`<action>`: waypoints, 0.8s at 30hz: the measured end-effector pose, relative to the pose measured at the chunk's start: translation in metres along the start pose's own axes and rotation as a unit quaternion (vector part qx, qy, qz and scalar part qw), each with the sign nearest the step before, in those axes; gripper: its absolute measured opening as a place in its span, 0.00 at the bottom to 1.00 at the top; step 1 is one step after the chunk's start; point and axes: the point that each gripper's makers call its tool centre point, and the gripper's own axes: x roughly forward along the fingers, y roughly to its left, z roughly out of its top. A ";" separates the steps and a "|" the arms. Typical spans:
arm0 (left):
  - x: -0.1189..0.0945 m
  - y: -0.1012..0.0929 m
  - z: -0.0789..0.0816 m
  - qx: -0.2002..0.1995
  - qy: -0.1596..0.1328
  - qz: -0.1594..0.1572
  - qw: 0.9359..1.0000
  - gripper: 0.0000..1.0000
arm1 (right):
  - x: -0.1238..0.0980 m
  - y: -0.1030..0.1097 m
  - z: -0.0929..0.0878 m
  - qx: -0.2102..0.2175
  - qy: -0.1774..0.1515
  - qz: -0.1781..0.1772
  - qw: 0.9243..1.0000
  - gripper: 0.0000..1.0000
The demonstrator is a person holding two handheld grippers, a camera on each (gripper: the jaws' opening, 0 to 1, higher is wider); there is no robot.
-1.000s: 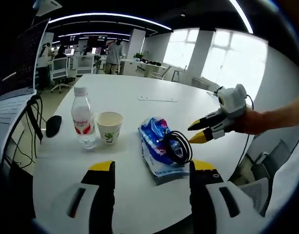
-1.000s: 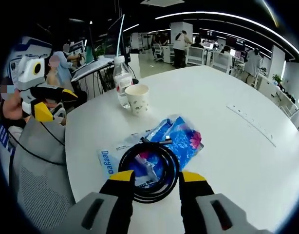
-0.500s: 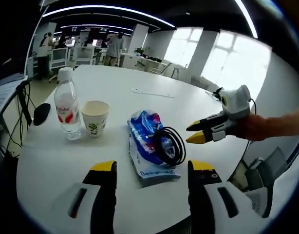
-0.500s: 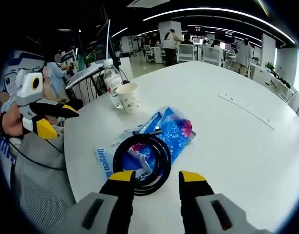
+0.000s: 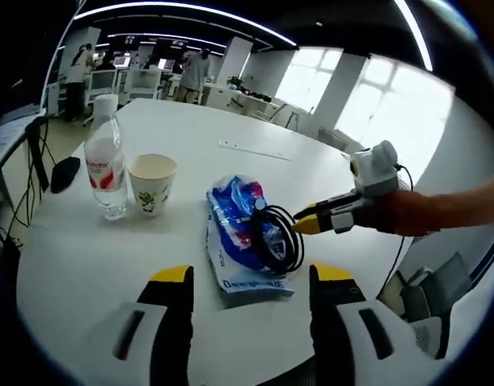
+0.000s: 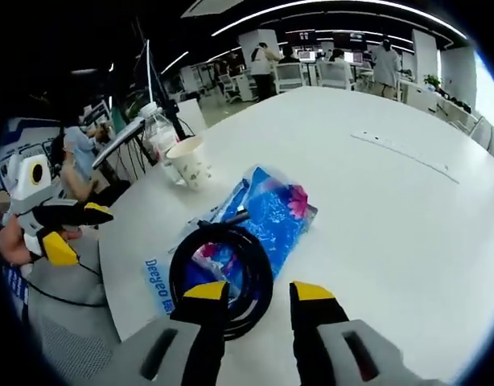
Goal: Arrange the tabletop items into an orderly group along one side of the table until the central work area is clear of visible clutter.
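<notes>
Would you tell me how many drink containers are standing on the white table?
2: a clear water bottle near the table's edge, and a paper cup right beside it, toward the blue packet. None seems hidden.

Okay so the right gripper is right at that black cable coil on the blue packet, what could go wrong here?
The black cable coil lies loose on the blue packet, so lifting it might drag the packet along. The right gripper looks open with one jaw over the coil's rim, so a partial grip could let loops slip. A wide sweep could tip the paper cup beside the water bottle.

Before you on the surface [image 5: 86,265]: 1 water bottle [image 5: 104,173], 1 paper cup [image 5: 152,183], 1 blue wipes pack [image 5: 235,233], 1 black cable coil [image 5: 277,239], 1 mouse [image 5: 64,173].
</notes>
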 end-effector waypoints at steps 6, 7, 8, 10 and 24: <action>-0.004 0.002 -0.001 0.000 -0.002 0.002 1.000 0.60 | 0.018 0.005 0.000 0.009 0.015 0.010 1.000 0.20; -0.004 0.002 -0.001 0.001 -0.002 0.001 1.000 0.60 | 0.022 0.006 -0.001 0.007 0.019 0.012 1.000 0.18; -0.005 0.003 0.000 0.003 -0.003 0.002 1.000 0.60 | 0.024 0.006 -0.005 0.004 0.025 0.015 1.000 0.16; -0.007 0.006 0.002 0.001 -0.006 0.005 1.000 0.60 | 0.024 0.004 -0.011 -0.015 0.046 0.004 0.999 0.13; -0.022 0.023 0.006 0.001 -0.022 0.019 1.000 0.62 | -0.003 0.022 -0.007 -0.058 0.011 0.007 0.998 0.04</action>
